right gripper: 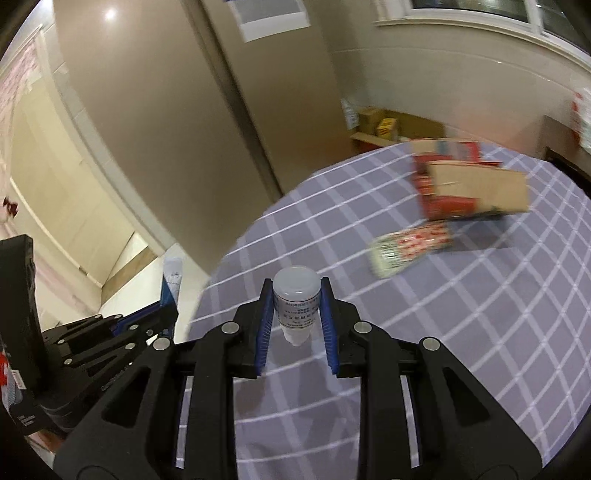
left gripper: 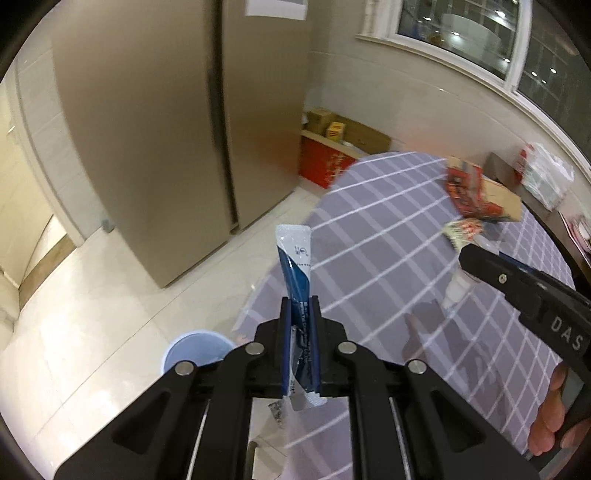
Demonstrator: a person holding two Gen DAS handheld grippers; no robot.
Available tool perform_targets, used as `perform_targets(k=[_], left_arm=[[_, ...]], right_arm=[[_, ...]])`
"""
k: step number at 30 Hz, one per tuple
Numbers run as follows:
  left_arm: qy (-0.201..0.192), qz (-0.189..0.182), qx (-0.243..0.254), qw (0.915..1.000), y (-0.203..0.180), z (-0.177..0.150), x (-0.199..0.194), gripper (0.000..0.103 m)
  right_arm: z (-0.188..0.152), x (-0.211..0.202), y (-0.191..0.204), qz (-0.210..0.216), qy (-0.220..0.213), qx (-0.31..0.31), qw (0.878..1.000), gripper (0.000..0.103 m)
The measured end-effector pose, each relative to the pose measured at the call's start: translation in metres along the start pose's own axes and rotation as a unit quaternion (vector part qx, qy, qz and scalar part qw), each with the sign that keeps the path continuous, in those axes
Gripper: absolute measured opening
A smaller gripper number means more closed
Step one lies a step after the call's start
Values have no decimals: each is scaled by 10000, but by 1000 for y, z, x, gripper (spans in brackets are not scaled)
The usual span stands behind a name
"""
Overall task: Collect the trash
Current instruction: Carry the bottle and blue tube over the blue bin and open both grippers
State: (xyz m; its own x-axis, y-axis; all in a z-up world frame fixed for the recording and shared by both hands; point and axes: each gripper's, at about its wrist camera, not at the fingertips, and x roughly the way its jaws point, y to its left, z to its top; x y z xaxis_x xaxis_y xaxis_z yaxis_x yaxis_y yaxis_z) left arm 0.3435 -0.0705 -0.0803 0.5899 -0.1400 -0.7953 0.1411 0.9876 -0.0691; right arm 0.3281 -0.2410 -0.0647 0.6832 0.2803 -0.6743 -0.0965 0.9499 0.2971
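My left gripper (left gripper: 300, 301) is shut on a blue and white sachet (left gripper: 294, 266) that sticks up past its fingertips, held over the edge of the round table (left gripper: 388, 236) and the floor. My right gripper (right gripper: 296, 286) is shut on a small white plastic bottle (right gripper: 296, 299), its label facing me, above the grey checked tablecloth (right gripper: 424, 314). In the left wrist view the right gripper (left gripper: 461, 267) shows at the right with the bottle (left gripper: 456, 290). In the right wrist view the left gripper (right gripper: 168, 295) and sachet (right gripper: 173, 277) appear at the left. A torn red and brown carton (right gripper: 469, 188) and a flat red-printed packet (right gripper: 410, 249) lie on the table.
A blue-lined bin (left gripper: 197, 352) stands on the pale tiled floor below the left gripper. A tall beige cabinet (left gripper: 147, 129) rises behind. Cardboard boxes (left gripper: 340, 129) sit in the corner under a window (left gripper: 480, 29). A person's hand (left gripper: 554, 413) holds the right gripper.
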Motion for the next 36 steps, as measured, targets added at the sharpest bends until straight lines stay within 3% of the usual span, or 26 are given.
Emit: perform_targets(k=[14, 21, 23, 25, 36], left_arm=[[252, 531, -805, 9950, 116, -36, 4, 9], [387, 662, -1001, 9920, 149, -46, 13, 10], [417, 698, -950, 9922, 152, -48, 16, 14], [429, 760, -881, 9923, 150, -47, 22, 40], [596, 1028, -1125, 9865, 186, -59, 28, 40]], right_arm=[[-19, 66, 121, 522, 570, -865, 9932, 24], [-29, 105, 167, 577, 934, -1311, 9853, 24], [-29, 118, 177, 563, 1050, -1369, 9834, 24], [-30, 128, 186, 604, 1147, -1407, 9815, 24], [-48, 155, 209, 890, 1617, -1593, 9698, 25]])
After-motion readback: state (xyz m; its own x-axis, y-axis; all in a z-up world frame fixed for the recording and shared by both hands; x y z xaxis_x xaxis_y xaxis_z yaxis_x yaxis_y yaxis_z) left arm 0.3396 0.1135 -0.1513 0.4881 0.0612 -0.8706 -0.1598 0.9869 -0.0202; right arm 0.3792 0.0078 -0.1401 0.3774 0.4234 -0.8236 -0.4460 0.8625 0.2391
